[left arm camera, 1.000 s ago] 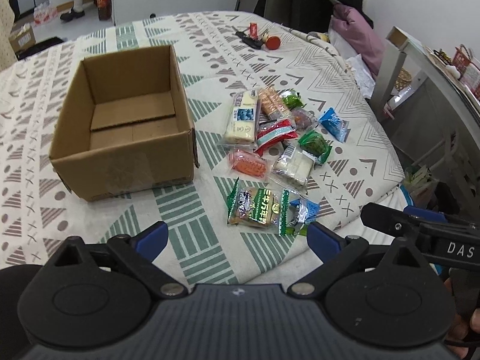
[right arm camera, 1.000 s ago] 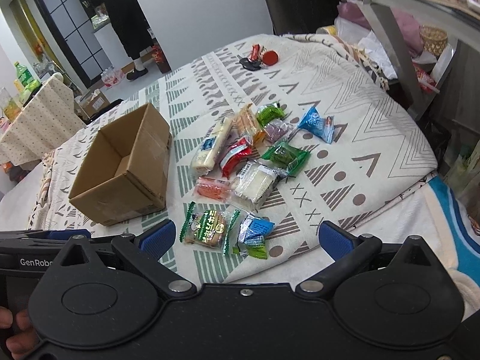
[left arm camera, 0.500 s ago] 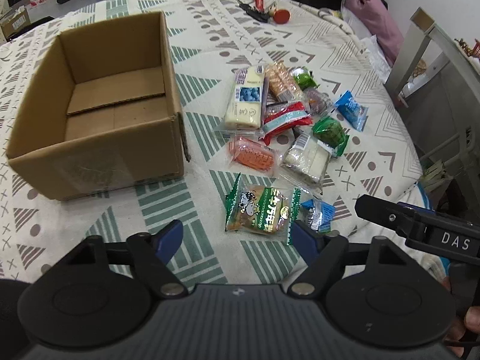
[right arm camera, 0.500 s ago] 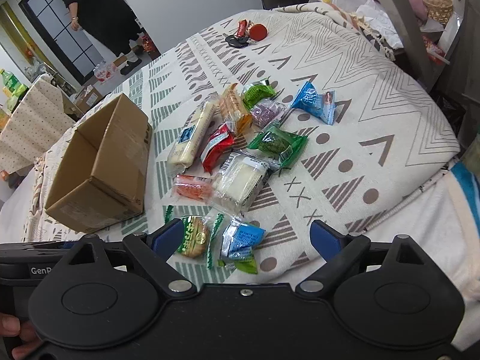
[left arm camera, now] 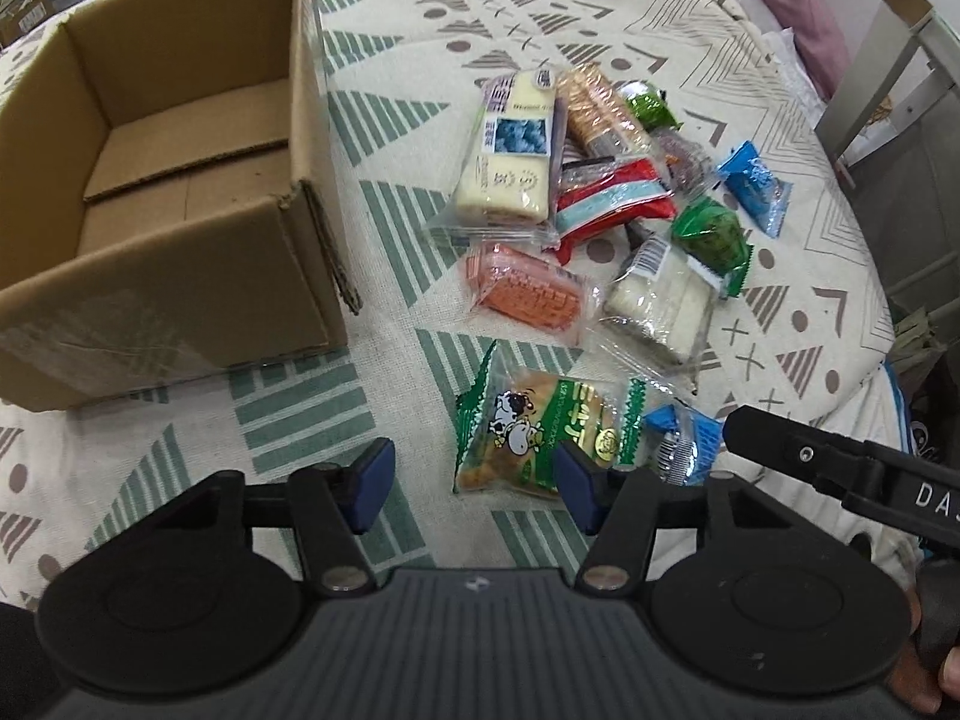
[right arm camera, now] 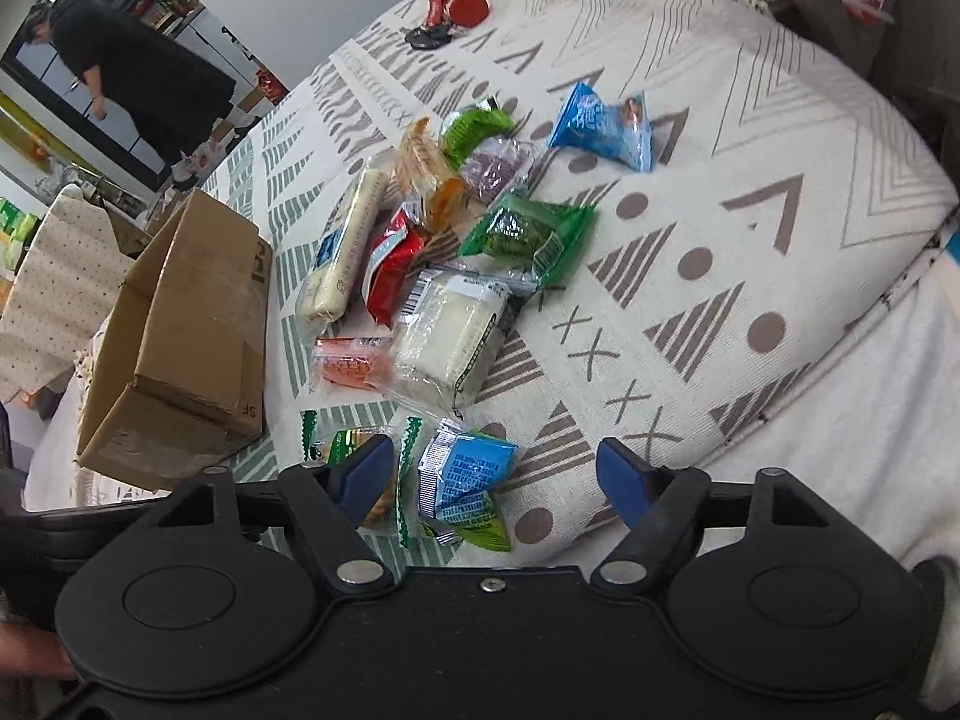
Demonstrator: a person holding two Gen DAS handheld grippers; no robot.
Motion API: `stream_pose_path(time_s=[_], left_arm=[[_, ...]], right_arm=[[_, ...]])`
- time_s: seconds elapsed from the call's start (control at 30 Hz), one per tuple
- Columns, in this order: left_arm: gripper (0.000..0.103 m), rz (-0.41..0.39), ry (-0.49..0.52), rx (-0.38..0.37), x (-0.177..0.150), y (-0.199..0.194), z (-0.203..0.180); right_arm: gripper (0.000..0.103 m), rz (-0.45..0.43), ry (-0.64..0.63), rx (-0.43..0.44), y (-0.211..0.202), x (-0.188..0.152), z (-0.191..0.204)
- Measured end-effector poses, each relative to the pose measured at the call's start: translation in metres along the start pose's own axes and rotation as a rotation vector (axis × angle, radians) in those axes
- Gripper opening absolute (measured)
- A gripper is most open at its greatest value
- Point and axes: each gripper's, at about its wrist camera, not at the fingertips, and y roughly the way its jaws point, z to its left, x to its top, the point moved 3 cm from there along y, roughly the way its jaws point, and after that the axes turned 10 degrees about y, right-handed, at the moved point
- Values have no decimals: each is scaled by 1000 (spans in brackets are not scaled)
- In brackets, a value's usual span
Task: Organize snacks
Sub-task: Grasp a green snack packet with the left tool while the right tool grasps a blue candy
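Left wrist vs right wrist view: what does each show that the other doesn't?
Left wrist only: the cardboard box interior, empty, and the right gripper's arm.

Right wrist only: a person in black standing in the background.

Both: the snack pile on the patterned cloth, including the green cow packet, blue packet and open grippers.

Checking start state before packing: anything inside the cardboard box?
No snacks visible inside the cardboard box; the left wrist view shows only bare floor flaps. The strip behind its near wall is hidden. All snack packets lie outside on the tablecloth.
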Motion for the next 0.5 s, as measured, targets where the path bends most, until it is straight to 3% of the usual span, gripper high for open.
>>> stream_pose_path(time_s=[0.27,0.5], left_arm=[[58,16,-5,-44,12,15,-5],[60,51,-11,-68,20,24,-10]], right_arm=[[71,82,15,15,24,0,1],[44,118,21,14,38,0,-4]])
